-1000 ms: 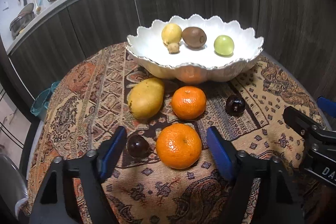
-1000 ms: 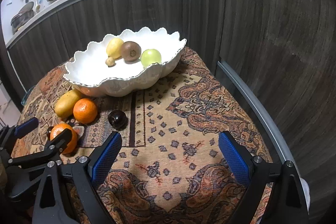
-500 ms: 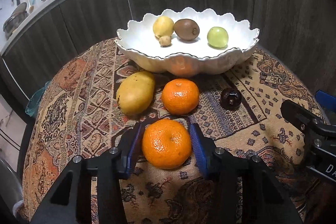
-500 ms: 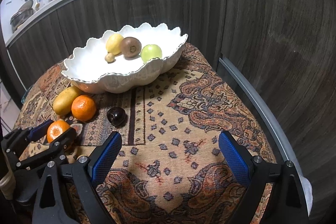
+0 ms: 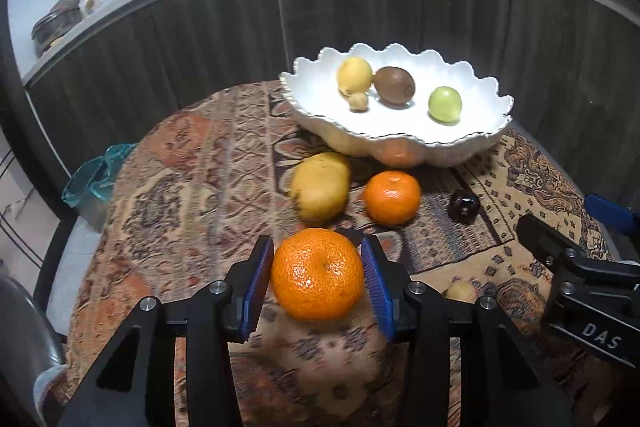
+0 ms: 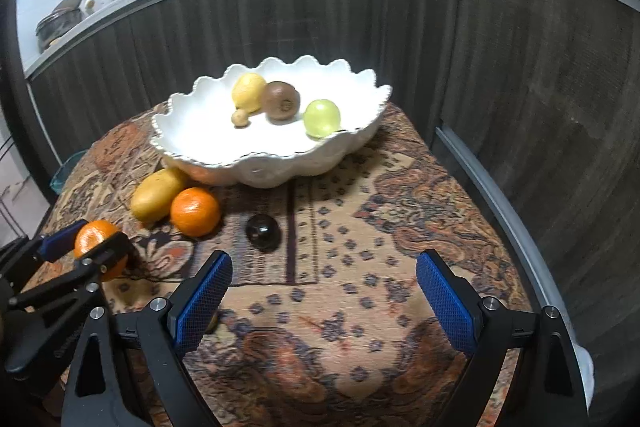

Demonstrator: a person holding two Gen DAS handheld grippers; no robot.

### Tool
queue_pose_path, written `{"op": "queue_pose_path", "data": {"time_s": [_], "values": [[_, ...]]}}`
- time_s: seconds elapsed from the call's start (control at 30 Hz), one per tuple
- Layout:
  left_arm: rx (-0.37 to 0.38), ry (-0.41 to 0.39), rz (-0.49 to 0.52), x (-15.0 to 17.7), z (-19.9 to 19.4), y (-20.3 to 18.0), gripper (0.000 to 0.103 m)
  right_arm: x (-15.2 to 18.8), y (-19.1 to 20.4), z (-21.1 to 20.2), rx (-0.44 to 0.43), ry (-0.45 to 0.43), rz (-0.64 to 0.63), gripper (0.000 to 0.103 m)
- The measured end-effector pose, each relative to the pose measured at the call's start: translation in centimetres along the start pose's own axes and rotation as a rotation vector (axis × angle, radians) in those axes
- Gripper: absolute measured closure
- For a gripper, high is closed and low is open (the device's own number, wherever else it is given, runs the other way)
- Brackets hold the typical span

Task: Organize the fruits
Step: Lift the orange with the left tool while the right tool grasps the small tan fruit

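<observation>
The left hand-held gripper (image 5: 318,281) is clamped on a dimpled orange (image 5: 318,274) at the near left of the bench (image 6: 400,227), hiding its sides. The right hand-held gripper (image 6: 322,293) stands wide apart over bare patterned cloth, with open room to the bench's right edge. A small pale fruit (image 5: 461,291) peeks out half hidden behind the left gripper's finger, too blurred to name.

Left gripper (image 5: 318,277) fingers now closed on the near orange (image 5: 318,274), orange lifted off the tabletop (image 5: 192,195), small dark fruit beside it gone from view

Mango (image 5: 320,187), orange (image 5: 392,197) block bowl (image 5: 400,141) front; right cloth (image 6: 400,227) clear.
</observation>
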State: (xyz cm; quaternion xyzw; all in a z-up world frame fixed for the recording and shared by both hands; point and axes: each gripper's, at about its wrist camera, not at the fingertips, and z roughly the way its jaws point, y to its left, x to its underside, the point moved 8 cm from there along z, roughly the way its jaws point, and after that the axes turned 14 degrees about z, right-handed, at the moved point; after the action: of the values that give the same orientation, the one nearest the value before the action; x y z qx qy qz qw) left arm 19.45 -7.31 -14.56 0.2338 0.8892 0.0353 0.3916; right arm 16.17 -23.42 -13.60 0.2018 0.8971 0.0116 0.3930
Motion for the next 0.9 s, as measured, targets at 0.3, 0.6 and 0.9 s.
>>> {"op": "queue_pose_path", "data": {"time_s": [0.3,0.6,0.9], "values": [[-0.051,0.011,-0.051,2.6,-1.2,3.6,0.058,2.6,3.9,1.3,-0.040,0.058,-0.074,0.009],[-0.057,0.022,-0.084,4.1,-1.4,5.1,0.058,4.7,6.1,2.4,-0.059,0.117,-0.112,0.036],[-0.052,0.021,-0.089,4.3,-1.4,5.4,0.058,6.1,6.3,3.5,-0.062,0.165,-0.116,0.058]]}}
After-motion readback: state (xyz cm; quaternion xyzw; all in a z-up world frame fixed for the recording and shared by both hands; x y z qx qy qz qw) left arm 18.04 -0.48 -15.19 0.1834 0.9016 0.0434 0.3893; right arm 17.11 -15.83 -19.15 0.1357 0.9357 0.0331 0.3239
